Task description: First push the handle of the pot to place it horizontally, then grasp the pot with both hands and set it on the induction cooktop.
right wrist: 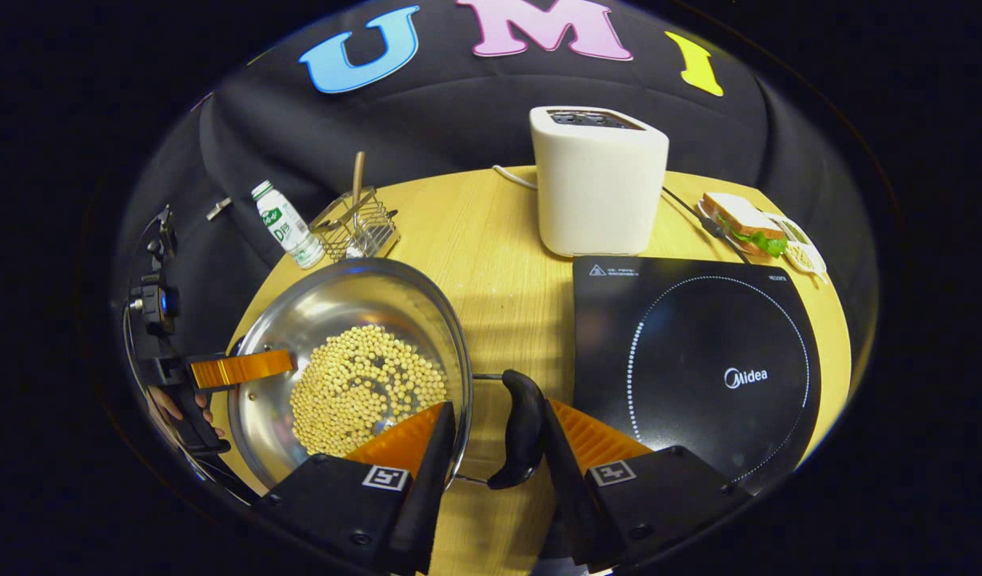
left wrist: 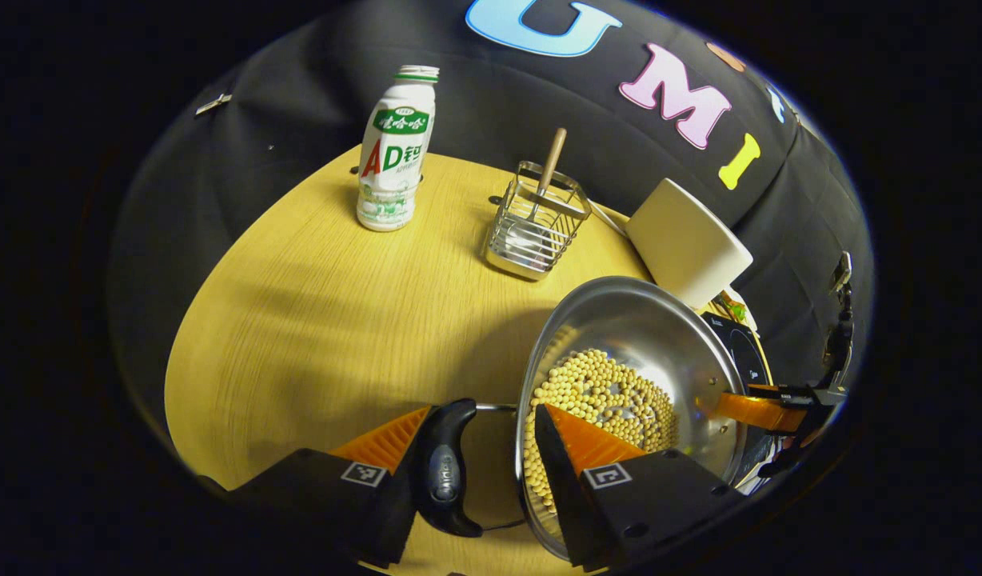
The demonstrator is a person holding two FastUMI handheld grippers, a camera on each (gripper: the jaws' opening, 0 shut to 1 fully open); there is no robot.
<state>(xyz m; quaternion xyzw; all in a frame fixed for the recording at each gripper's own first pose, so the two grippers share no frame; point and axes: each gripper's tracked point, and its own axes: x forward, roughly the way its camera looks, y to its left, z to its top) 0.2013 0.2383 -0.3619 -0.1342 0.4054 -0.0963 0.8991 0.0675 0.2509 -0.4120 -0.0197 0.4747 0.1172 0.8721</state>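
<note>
While the pot (right wrist: 347,352) of loose beans (right wrist: 363,388) is sitting on the table beside the cooktop (right wrist: 699,360), both grippers (left wrist: 491,448) (right wrist: 495,436) are straddling its side handles (left wrist: 447,468) (right wrist: 523,428), jaws apart; the smooth steel is looking heavy and slippery.

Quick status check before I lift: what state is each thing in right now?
pot: holds beans, on the table, not on the cooktop.
pot handles: each sits between a gripper's fingers.
left gripper: straddles the pot's rim and one handle.
right gripper: straddles the rim and the other handle.
induction cooktop: bare.
bottle: upright, uncapped.
</note>
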